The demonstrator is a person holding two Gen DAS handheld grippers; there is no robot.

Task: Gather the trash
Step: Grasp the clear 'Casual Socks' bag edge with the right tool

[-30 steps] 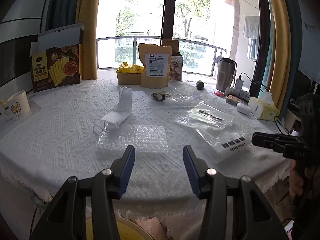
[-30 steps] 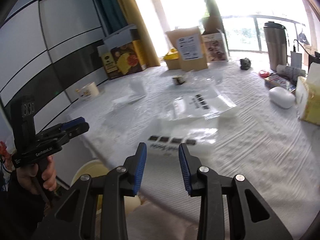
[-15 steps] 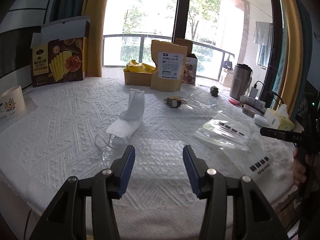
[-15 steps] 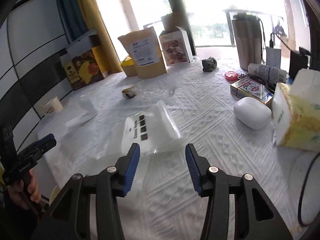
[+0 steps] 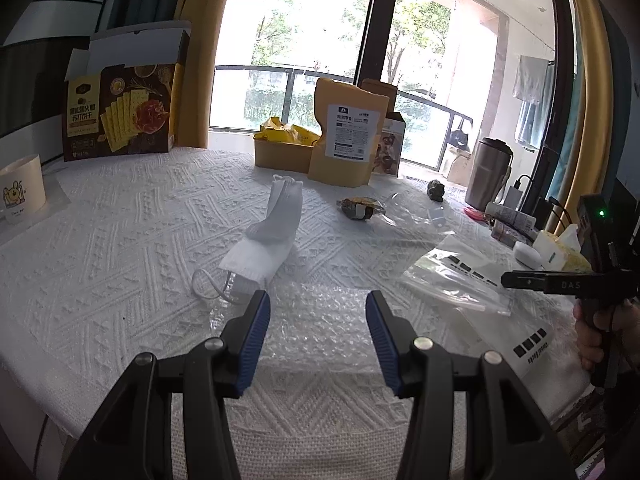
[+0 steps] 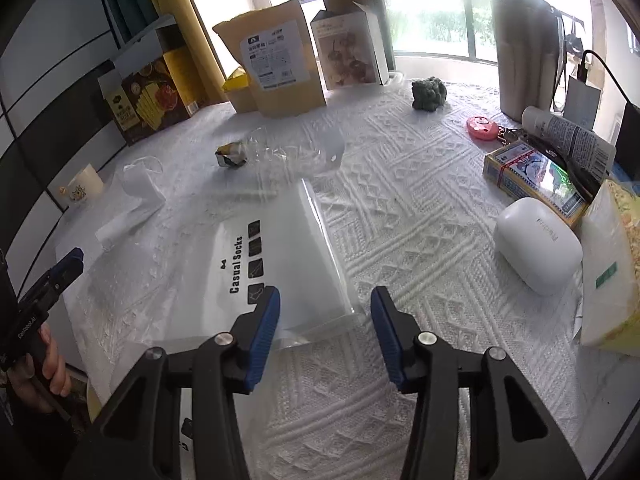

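Note:
A white tablecloth (image 5: 120, 248) carries the litter. My left gripper (image 5: 318, 300) is open over a sheet of bubble wrap (image 5: 320, 320), gripping nothing. Just beyond lie a white face mask (image 5: 248, 268) and a white sock (image 5: 280, 208). A crumpled dark wrapper (image 5: 358, 206) sits farther back. My right gripper (image 6: 326, 296) hangs over the near edge of a clear "Casual Socks" bag (image 6: 280, 248). Its jaws are closing, the bag's corner lies below the gap, and the pads touch nothing. A second clear bag (image 5: 520, 340) lies nearer the table edge.
A cracker box (image 5: 120, 116), a mug (image 5: 20, 188), a kraft pouch (image 5: 346, 136) and a steel flask (image 5: 488, 172) stand along the back. A white case (image 6: 536, 248), a card box (image 6: 532, 172) and a tissue pack (image 6: 612, 264) crowd the right side.
Both grippers have come forward over the table. The right one swung right, from the table edge onto the sock bag, and its jaws stand wider than a second ago.

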